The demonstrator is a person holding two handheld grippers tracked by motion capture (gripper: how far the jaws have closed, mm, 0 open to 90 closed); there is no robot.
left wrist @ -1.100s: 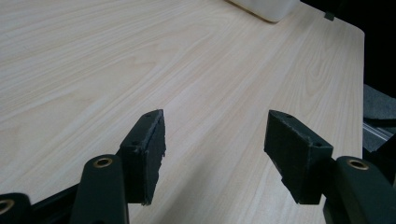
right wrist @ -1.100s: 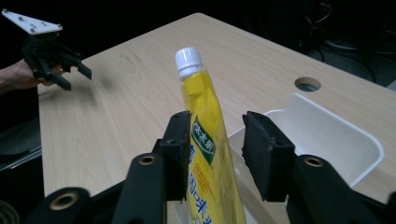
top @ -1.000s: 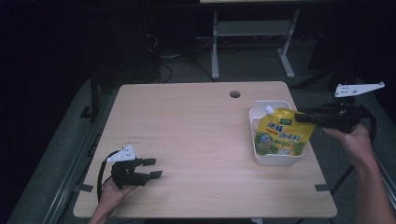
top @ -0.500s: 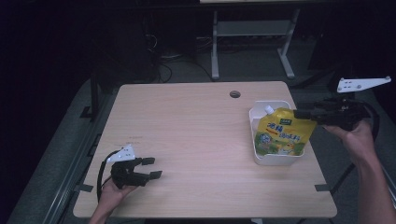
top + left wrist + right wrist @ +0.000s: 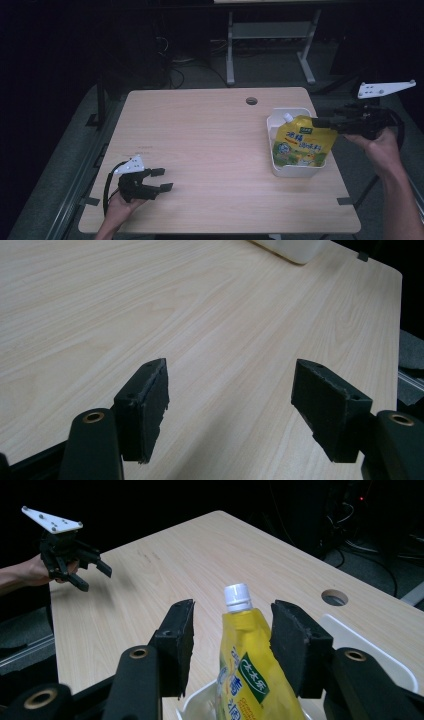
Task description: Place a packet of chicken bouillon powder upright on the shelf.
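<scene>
A yellow drink pouch point(image 5: 301, 145) with a white cap stands leaning in a white bin point(image 5: 296, 171) at the table's right side. My right gripper point(image 5: 318, 121) hovers at the pouch's top right. In the right gripper view its jaws point(image 5: 232, 605) flank the neck of the pouch point(image 5: 250, 680); they have just been opening, and a gap shows beside the left pad, so it is open. My left gripper point(image 5: 165, 179) rests low at the table's front left. Its jaws point(image 5: 230, 367) have also just been opening, with only bare wood between them.
The light wood table point(image 5: 210, 130) has a round cable hole point(image 5: 251, 101) near its far edge. A metal frame point(image 5: 270, 35) stands on the dark floor behind. A corner of the bin point(image 5: 295, 247) shows far ahead in the left gripper view.
My right hand has risen slightly beside the pouch, which stays in the bin. The left hand has kept its place.
</scene>
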